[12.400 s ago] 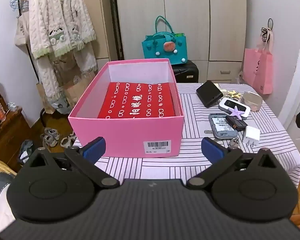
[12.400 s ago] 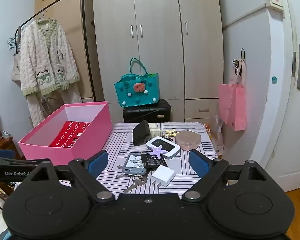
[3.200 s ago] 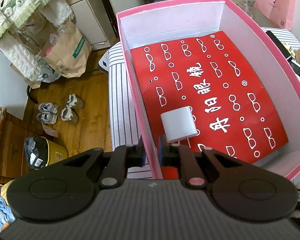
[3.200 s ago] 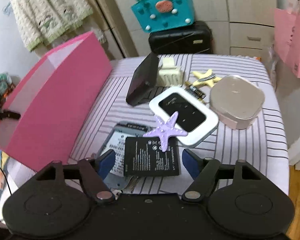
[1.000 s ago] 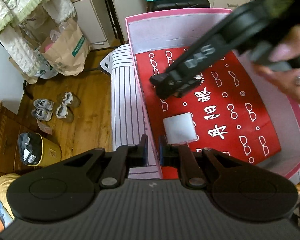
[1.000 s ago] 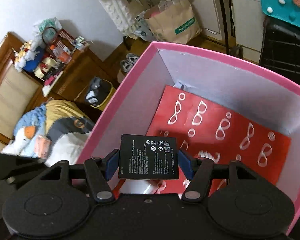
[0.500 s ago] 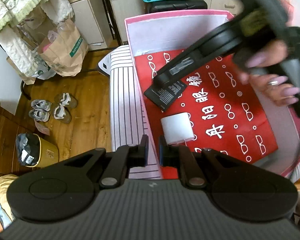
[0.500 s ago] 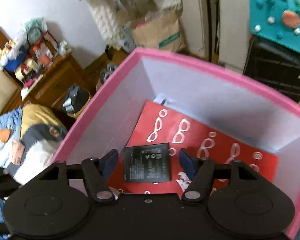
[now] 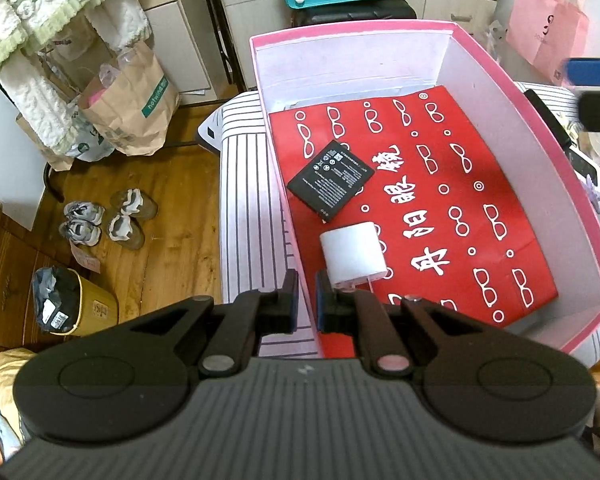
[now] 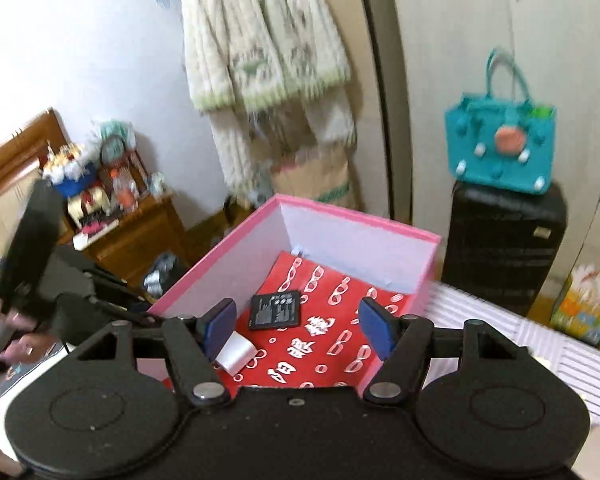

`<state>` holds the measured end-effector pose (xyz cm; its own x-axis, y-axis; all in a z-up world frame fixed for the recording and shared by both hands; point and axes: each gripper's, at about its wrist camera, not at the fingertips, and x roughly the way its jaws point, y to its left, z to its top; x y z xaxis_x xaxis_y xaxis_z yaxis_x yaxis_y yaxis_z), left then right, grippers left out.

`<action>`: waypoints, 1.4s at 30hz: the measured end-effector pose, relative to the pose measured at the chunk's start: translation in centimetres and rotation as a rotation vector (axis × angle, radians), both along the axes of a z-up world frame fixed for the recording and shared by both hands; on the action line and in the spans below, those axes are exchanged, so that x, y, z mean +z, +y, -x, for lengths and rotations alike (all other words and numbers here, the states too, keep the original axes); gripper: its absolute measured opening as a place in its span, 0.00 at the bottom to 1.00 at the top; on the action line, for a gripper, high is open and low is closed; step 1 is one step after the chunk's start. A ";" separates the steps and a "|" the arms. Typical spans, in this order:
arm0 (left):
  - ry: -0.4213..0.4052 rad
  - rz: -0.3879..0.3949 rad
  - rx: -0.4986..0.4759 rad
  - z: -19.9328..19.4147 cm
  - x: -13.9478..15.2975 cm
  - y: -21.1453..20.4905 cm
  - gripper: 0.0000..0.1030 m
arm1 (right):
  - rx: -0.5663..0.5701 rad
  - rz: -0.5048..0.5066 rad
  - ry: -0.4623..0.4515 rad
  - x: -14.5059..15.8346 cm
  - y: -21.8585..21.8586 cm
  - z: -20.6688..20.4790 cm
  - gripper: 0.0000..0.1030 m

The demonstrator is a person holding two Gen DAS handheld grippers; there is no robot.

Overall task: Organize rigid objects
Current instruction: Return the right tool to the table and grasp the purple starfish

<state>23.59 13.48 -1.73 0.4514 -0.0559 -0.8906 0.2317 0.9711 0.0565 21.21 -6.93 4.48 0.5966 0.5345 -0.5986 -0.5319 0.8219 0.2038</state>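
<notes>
Pink box (image 9: 548, 128) on striped table (image 9: 244, 184), open-topped. Inside: red sheet (image 9: 440, 200) with white glasses print covering floor. Black battery (image 9: 331, 179) flat on sheet toward box's left wall; white charger block (image 9: 353, 254) just nearer, apart from battery. Left gripper (image 9: 307, 304) clamped narrow on box's left wall. Right gripper (image 10: 296, 326) above box, jaws wide, nothing between.

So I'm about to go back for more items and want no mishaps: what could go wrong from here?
1. The left gripper is clamped on the pink box wall; a pull might tilt or drag it.
2. The black battery and white charger lie loose on the red sheet, so they may slide.
3. The right gripper, open and empty, hangs above the rim and could clip it.
</notes>
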 end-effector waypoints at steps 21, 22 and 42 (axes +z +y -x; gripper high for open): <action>-0.001 0.005 0.012 0.3 0.5 0.1 0.08 | -0.389 0.066 0.038 -9.4 -12.4 7.3 0.70; -0.005 0.004 0.017 0.4 0.7 0.1 0.08 | -0.390 0.084 0.036 -9.8 -12.4 7.5 0.70; 0.026 0.021 0.082 0.6 1.0 0.1 0.06 | -0.559 -0.107 0.288 -14.3 -15.6 5.1 0.50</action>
<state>22.96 13.56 -0.70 0.4322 -0.0387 -0.9009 0.1527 0.9878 0.0308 16.13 -22.52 -9.84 0.6258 0.2551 -0.7371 0.0595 0.9267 0.3712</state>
